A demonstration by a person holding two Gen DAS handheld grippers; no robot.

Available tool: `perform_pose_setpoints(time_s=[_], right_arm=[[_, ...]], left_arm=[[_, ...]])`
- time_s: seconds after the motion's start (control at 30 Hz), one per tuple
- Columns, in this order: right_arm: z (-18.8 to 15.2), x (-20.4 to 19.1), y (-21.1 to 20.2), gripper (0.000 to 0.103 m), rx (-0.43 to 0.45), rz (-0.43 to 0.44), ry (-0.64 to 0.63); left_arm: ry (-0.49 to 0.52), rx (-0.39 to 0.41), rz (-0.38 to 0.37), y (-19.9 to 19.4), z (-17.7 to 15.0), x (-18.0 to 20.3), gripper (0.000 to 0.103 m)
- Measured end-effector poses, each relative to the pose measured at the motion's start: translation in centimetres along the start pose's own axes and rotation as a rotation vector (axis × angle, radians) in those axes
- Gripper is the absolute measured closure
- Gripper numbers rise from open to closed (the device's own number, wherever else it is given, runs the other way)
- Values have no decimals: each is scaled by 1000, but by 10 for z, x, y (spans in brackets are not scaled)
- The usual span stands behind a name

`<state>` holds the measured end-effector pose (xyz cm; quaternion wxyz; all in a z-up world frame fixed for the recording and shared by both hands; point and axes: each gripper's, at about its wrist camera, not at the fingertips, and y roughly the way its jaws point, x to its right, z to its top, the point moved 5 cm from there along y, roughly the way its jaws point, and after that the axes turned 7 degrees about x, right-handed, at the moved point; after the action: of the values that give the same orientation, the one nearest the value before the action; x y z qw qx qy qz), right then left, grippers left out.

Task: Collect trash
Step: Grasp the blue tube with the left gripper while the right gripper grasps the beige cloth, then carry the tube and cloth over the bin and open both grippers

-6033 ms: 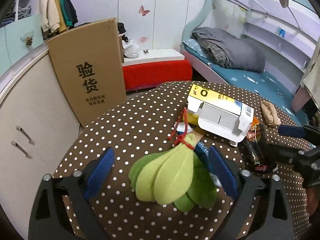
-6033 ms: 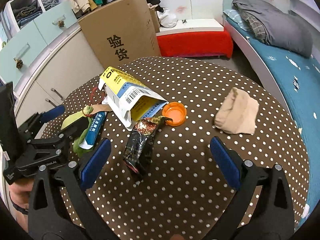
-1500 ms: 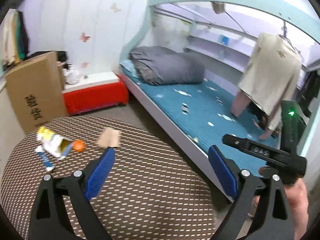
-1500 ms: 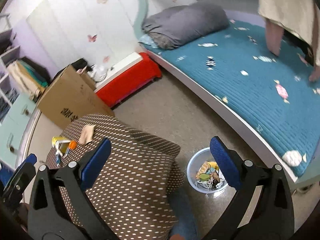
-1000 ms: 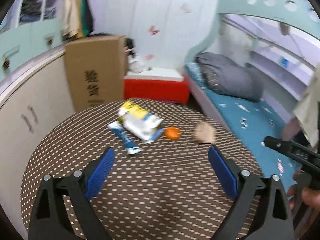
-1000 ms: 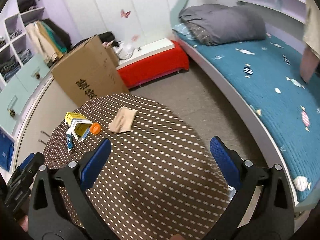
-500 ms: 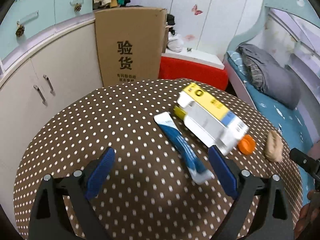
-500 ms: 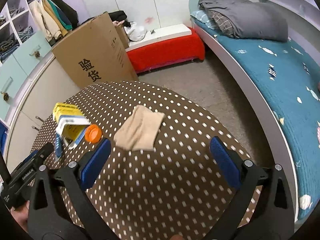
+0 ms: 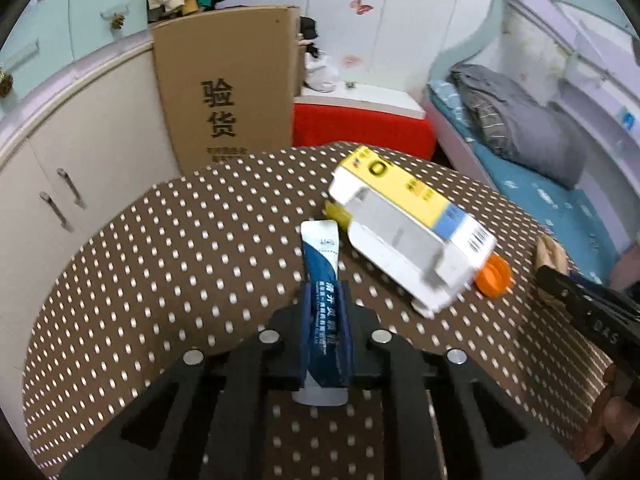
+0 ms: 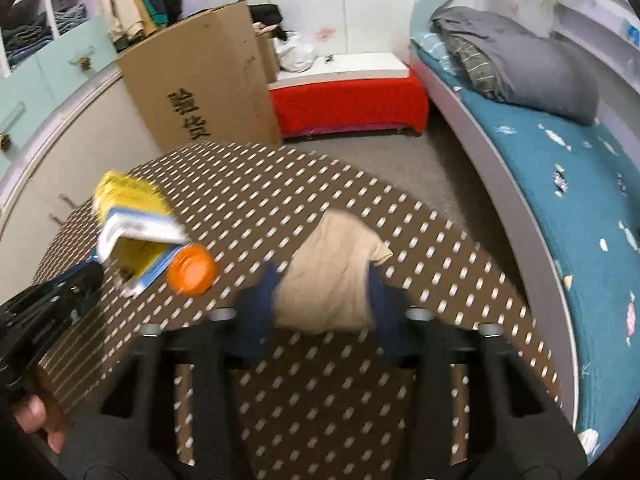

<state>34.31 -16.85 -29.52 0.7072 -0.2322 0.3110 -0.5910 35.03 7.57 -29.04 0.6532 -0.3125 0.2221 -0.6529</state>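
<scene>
My left gripper (image 9: 325, 304) is shut on a blue and white tube-shaped wrapper (image 9: 322, 276) lying on the dotted brown table (image 9: 180, 248). A yellow and white carton (image 9: 408, 224) and an orange lid (image 9: 494, 274) lie just right of it. My right gripper (image 10: 322, 292) has its pads closed in on both sides of a beige folded cloth (image 10: 332, 276). The frame is blurred. The carton (image 10: 132, 220) and orange lid (image 10: 192, 272) lie to its left.
A tall cardboard box (image 9: 224, 88) stands behind the table by white cabinets (image 9: 60, 168). A red bench (image 10: 348, 100) and a blue bed (image 10: 568, 152) with a grey blanket lie beyond. The right gripper's body shows at the right in the left wrist view (image 9: 588, 312).
Both grippers swung back from the floor bin to the table and came down. The left closed on the blue wrapper; the right closed around the beige cloth.
</scene>
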Motion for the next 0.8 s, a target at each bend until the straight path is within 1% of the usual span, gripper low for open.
perform_pose_setpoints(time_s=[0.13,0.3,0.4,0.5,0.6,0.7,0.8], right_arm=[[-25,6,-29,72,-1,59,57],[-66,6,-69,72,-13,121,74],[-84,9,-90,72,-18,146,100],[-92,12,-109,72,-8,150,112],[-91,18,-127,72,15,153,128],[-85,28,-144,72,53,150,151],[-75,42,-160,72,93,146,176]], left_arm=[[-32,-3,-72,-27,-28,-6,93],[-16,-14,-123,-70,-71,-5,93],[-18,-18,-151,-89,-89,-2,93],[-16,-11,-187,-108,-101,7,93],[-2,4,-231,-126,-106,21,93],[24,23,-270,-143,-106,38,93],[55,47,-304,-154,-99,58,93]])
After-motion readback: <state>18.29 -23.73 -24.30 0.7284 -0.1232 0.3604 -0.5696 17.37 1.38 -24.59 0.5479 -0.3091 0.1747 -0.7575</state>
